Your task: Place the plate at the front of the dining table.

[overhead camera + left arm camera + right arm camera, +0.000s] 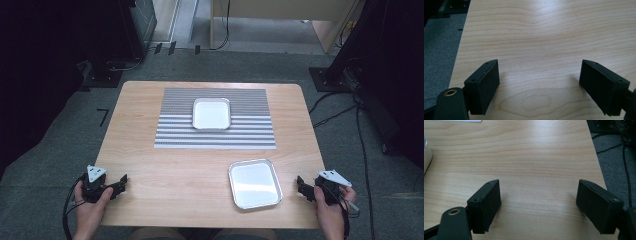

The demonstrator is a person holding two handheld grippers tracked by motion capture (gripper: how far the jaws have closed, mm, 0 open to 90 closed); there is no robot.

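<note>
High view: we hold both claws wide, empty, at the pale wooden table's [165, 170] near corners.
A shiny rectangular metal tray [254, 183] lies near our right claw [301, 185], well apart from our left claw [122, 183].

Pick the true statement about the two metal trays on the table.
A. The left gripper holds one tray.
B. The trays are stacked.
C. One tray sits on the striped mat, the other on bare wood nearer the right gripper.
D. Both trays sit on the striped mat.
C: one tray lies on the striped mat, the other tray on the bare table close to the right gripper; both are empty and untouched.
</note>
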